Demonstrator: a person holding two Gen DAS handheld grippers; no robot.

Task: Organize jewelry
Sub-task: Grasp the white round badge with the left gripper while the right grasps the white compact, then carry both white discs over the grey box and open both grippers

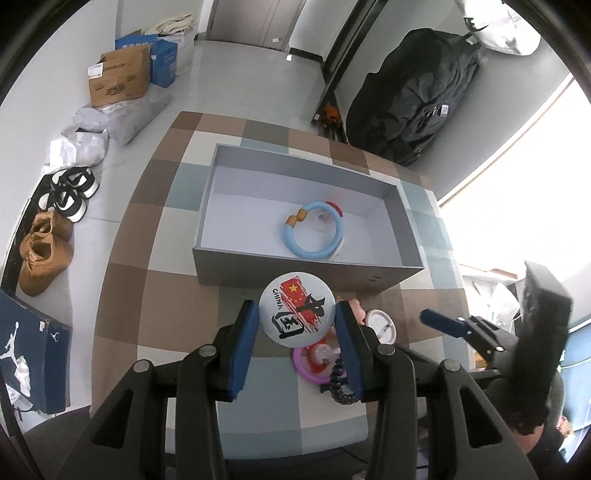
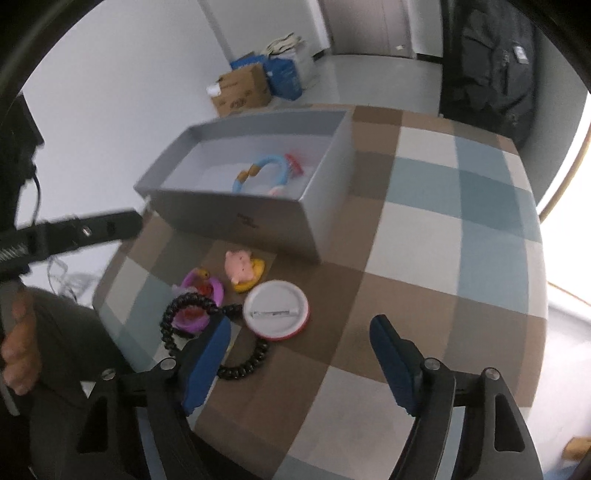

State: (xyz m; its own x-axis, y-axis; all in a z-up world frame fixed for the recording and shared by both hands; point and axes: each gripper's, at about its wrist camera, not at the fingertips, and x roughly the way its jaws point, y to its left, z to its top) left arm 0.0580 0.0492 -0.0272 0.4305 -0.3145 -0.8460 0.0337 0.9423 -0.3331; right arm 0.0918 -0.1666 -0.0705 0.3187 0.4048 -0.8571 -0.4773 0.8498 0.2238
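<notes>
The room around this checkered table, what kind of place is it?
Probably a lived-in room at home, used partly for storage: shoes lined along the wall, cardboard boxes stacked near a door, and a big black bag on the floor.

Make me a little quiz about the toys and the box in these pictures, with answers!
1. True or false: the left gripper holds the round China badge.
2. What lies inside the grey box? A) black bead bracelet B) blue ring bracelet C) pink pig
3. Fill in: the right gripper is ____, with nothing between its pads.

Key: 1 true. 2 B, the blue ring bracelet. 3 open.
</notes>
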